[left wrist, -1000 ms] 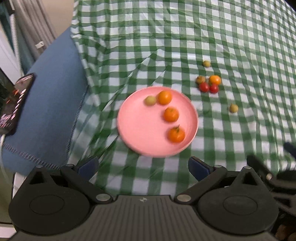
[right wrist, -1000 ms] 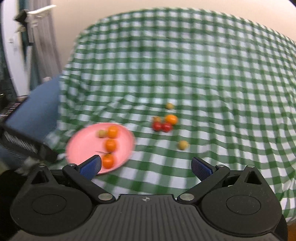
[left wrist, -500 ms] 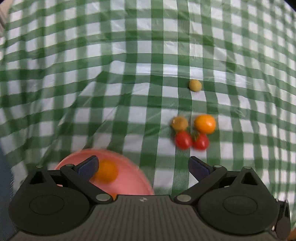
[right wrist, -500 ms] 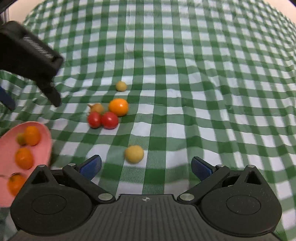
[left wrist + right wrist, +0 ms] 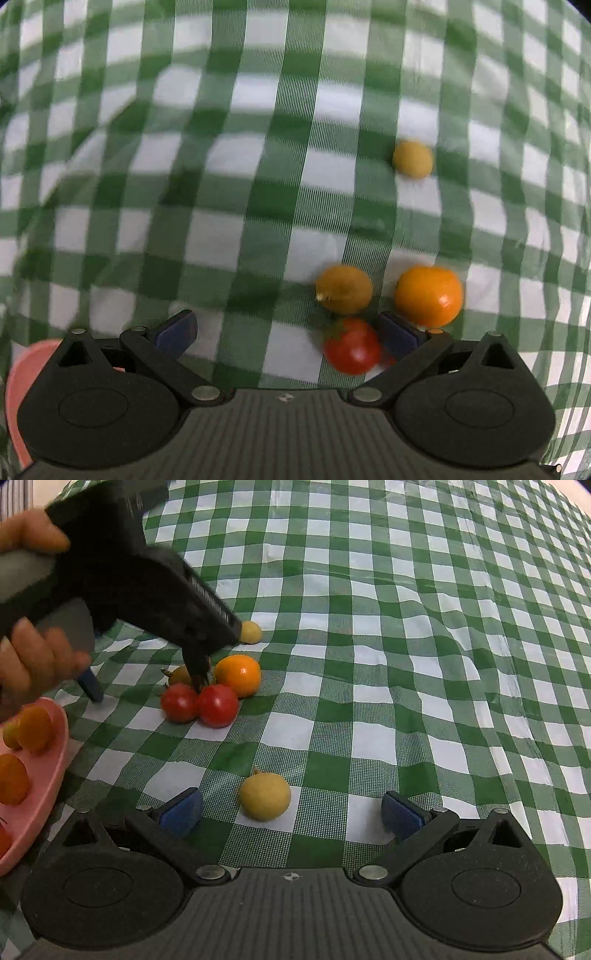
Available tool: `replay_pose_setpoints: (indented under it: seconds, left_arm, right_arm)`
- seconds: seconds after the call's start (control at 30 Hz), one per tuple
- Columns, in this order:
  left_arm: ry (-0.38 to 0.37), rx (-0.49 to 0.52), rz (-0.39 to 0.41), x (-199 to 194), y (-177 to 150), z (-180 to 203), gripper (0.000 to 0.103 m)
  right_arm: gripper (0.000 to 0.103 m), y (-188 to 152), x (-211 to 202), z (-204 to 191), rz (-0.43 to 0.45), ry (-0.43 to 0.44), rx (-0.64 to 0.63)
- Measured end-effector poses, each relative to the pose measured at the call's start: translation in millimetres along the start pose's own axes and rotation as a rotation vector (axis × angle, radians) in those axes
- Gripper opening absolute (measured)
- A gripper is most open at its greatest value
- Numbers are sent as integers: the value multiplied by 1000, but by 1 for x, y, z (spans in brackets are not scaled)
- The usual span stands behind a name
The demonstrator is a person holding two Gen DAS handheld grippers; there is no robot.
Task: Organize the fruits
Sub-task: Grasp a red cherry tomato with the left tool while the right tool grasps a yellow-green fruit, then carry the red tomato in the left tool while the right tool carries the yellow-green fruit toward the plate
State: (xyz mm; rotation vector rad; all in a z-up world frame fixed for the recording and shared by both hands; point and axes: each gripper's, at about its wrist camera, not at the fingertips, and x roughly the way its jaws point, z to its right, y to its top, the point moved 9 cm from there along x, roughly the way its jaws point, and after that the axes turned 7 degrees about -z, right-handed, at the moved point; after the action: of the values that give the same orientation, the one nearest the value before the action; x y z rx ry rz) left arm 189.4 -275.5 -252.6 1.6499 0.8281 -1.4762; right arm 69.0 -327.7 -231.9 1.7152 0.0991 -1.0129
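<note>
Two red tomatoes [image 5: 179, 703] [image 5: 218, 705] lie touching on the green checked cloth, with an orange [image 5: 238, 675] and a brownish-yellow fruit [image 5: 179, 674] just behind them. My left gripper [image 5: 287, 334] is open and low over this cluster. One tomato [image 5: 351, 345] sits inside its jaws by the right finger, which hides most of the other tomato. From the right wrist, the left gripper [image 5: 147, 690] comes in from the upper left. My right gripper [image 5: 291, 812] is open, with a pale yellow fruit [image 5: 264, 795] between its fingertips, untouched.
A pink plate [image 5: 55, 771] with several small oranges lies at the left edge, close to the tomatoes. A small yellow fruit [image 5: 250, 631] rests farther back. A person's hand [image 5: 33, 657] holds the left gripper. Bare checked cloth stretches to the right and back.
Both grippers moved forward and down. The left one left the plate and reached the tomato cluster. The right one closed in on the pale yellow fruit. Jaws stayed open.
</note>
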Motion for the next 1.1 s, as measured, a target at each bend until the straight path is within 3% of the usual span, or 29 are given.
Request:
replay_pose_setpoints:
  seconds: [0.03,0.07,0.1,0.13,0.17,0.2,0.3,0.43,0.53,0.77,1.1]
  left_arm:
    - [4,-1,20,-2,0,1,103]
    - [2,1,28,-4,-2,2,93]
    - [-7,2,38,-9,-4,3,85]
    - [-15,8,56,-15,-6,6,51]
    - [-16,16,53,-20,-8,7,32]
    - [-6,16,48,-24,-11,7,32]
    - [-20,28,80,-37,-17,7,32]
    - [-63,37,92,-63,-36,-4,32]
    - [-79,59,136,-94,-53,-8,32]
    - [-98,44,188,-169,-113,-52,32]
    - [-60,31,258,-221,-238,-136,32]
  right_arm:
    - [96,-11,-10,15,9,-6,7]
    - [91,-13,-18,23,19,-13,16]
    - [71,-13,-20,24,31,-12,22]
    - [45,-11,-26,23,39,-7,17]
    - [33,-11,-27,23,40,-16,6]
    - [27,-12,-28,24,41,-24,-1]
    - [27,-10,-29,31,46,-40,37]
    - [27,-3,-38,64,72,-179,114]
    - [27,5,-55,87,90,-192,191]
    - [27,10,-133,76,144,-56,194]
    - [27,-28,-248,-18,144,175,27]
